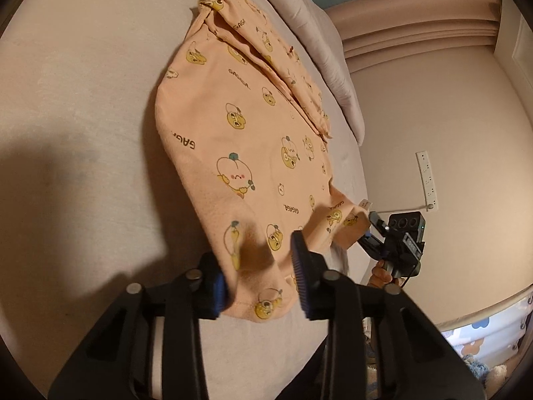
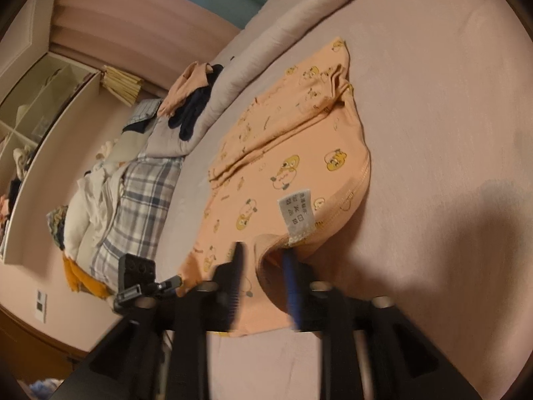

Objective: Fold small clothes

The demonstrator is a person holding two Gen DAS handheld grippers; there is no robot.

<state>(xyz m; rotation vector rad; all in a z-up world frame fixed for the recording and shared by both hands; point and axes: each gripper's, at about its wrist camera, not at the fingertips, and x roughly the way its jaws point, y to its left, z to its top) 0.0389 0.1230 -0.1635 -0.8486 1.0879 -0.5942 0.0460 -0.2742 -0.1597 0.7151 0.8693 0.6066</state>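
Our left gripper (image 1: 263, 276) has its fingers parted around the near hem of a peach printed garment (image 1: 246, 140) lying on the bed (image 1: 83, 100). Our right gripper (image 2: 263, 283) likewise straddles a hem corner, unclamped. The cloth looks light, soft, floppy; the hem corners suit pinching.

The left gripper (image 1: 263, 273) points forward and downward, its jaws standing apart with the blue-padded fingers (image 1: 301, 276) on either side of a cloth edge, the pads not visibly pressing on it. The right gripper (image 2: 263, 280) is likewise angled downward with jaws parted, one finger to the left of a cloth fold and the blue-padded one at its right edge, no clamping evident. In the left wrist view a hand (image 1: 381, 275) grasps the handle beneath the right gripper, only partly visible.
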